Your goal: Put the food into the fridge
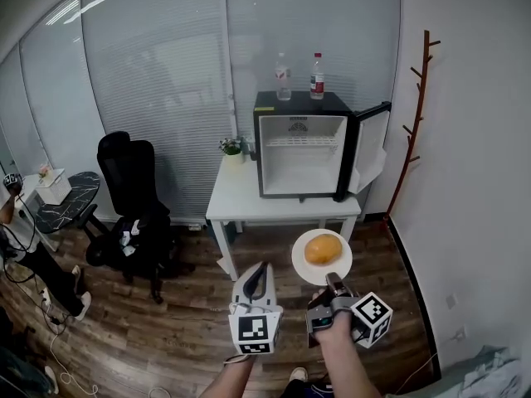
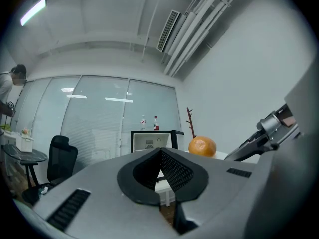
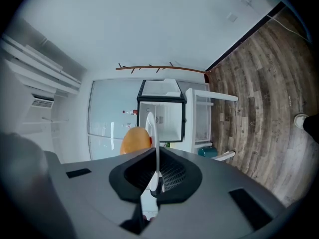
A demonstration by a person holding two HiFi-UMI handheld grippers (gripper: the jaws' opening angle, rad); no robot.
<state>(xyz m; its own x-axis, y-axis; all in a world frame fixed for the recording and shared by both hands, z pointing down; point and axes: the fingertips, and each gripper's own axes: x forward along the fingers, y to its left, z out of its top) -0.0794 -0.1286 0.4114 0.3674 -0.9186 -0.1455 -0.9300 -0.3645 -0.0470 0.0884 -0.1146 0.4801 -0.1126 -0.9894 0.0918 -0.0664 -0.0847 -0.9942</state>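
I carry the plate (image 1: 299, 260) with its rim clamped between the right gripper (image 1: 330, 280) jaws and the round orange food (image 1: 323, 249) lying just beyond them, the left gripper (image 1: 262, 270) jaws together on nothing, and the open fridge (image 1: 303, 152) well ahead, not yet loaded.

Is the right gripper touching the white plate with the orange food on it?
Touching. The right gripper view shows the right gripper with its jaws pinched shut on the rim of the plate.
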